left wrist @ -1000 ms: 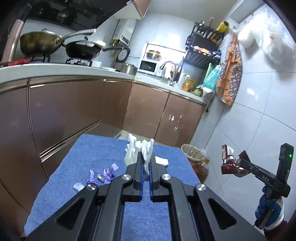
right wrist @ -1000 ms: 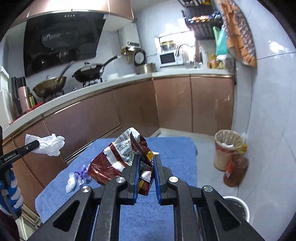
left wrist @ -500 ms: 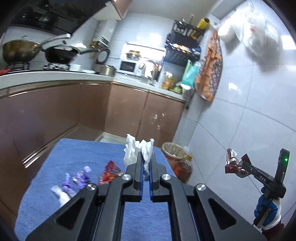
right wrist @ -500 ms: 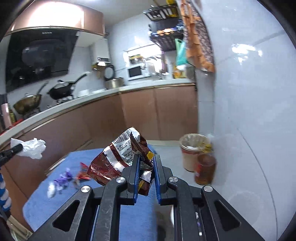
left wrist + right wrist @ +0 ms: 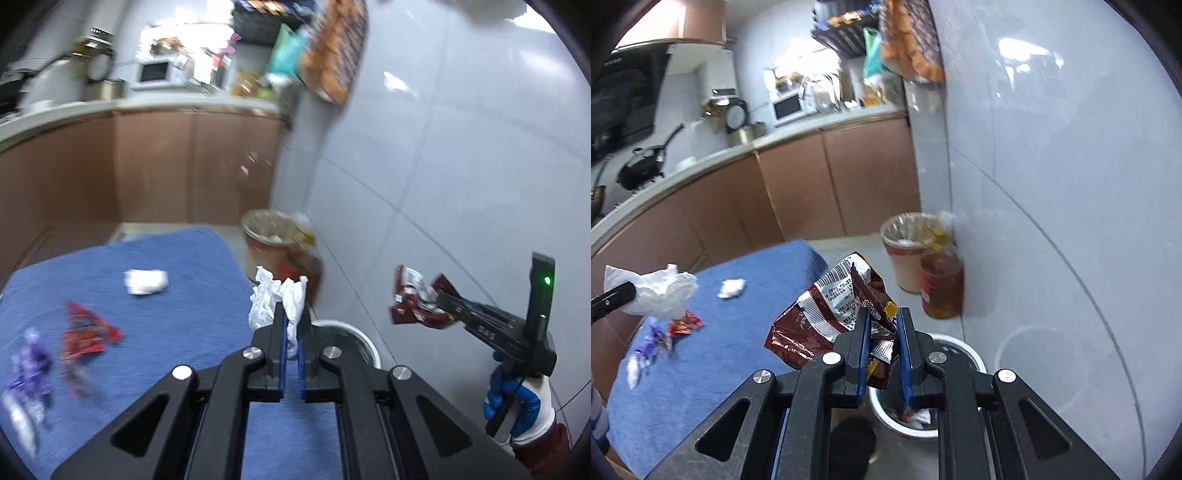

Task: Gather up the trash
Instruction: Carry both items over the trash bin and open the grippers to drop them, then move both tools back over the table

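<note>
Kitchen view swung from stove to white bin [image 5: 960, 354] at 6 o'clock; left gripper [image 5: 291, 317] clamped on tissue [image 5: 277, 295], right gripper [image 5: 882, 325] pinching snack wrapper [image 5: 827, 306]; drop-off next.

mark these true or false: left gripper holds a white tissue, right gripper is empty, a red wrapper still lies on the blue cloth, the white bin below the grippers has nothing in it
1. The left gripper holds a crumpled white tissue. True.
2. The right gripper is empty. False: it is clamped on a brown snack bag.
3. A red wrapper lies on the blue cloth. True.
4. The white bin below the grippers has nothing in it. False: some trash shows inside it.
</note>
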The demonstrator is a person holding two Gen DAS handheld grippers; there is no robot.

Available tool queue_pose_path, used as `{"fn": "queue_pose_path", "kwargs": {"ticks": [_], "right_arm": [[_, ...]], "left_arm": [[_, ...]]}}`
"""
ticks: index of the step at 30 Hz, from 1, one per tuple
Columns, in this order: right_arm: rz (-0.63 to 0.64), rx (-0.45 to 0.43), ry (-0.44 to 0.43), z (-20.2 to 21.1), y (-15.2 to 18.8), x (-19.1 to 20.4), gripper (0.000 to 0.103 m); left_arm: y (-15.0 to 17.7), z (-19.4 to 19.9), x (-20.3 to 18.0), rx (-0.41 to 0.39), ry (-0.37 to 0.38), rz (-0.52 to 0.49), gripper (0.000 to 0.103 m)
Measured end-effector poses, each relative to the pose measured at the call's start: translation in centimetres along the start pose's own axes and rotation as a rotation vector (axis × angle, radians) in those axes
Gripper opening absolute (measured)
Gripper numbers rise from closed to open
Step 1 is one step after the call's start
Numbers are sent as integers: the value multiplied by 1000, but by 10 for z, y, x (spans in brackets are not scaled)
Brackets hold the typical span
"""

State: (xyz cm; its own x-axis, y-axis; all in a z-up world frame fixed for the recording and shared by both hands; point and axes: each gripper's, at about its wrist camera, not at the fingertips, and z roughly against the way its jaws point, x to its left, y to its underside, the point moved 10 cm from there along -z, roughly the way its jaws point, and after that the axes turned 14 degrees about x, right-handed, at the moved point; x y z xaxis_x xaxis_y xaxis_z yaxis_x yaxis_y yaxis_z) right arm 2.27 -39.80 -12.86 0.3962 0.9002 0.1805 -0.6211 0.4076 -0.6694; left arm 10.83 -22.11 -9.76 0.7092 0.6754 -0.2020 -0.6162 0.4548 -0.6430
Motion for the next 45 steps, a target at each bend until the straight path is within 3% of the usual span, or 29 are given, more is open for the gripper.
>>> {"fn": "queue_pose_path", "kwargs": {"ticks": [6,12,22,26,30,36,45], "right_arm": [[-52,93,45,-49,14,-32,14],[-91,182,105,-103,27,-62,14],[-132,287,142,-166,40,-89,16],[-154,301,134,-173,44,-98,21],[-172,296,132,-173,44,-104,32],[-179,273,137,-162,40,-102,38],[-141,190,122,-122,22,-75,51]], "left_arm": [[-6,-101,-52,153,86,-90,4],[-1,-186,-73,288,115,-95,4],[-2,-264,-86,400,171,-38,6],[-1,-270,-90,420,180,-22,12],[-1,-270,-90,411,168,-9,38],[-4,-255,-89,376,150,-18,38],[-12,-211,-73,281,63,-11,38]]}}
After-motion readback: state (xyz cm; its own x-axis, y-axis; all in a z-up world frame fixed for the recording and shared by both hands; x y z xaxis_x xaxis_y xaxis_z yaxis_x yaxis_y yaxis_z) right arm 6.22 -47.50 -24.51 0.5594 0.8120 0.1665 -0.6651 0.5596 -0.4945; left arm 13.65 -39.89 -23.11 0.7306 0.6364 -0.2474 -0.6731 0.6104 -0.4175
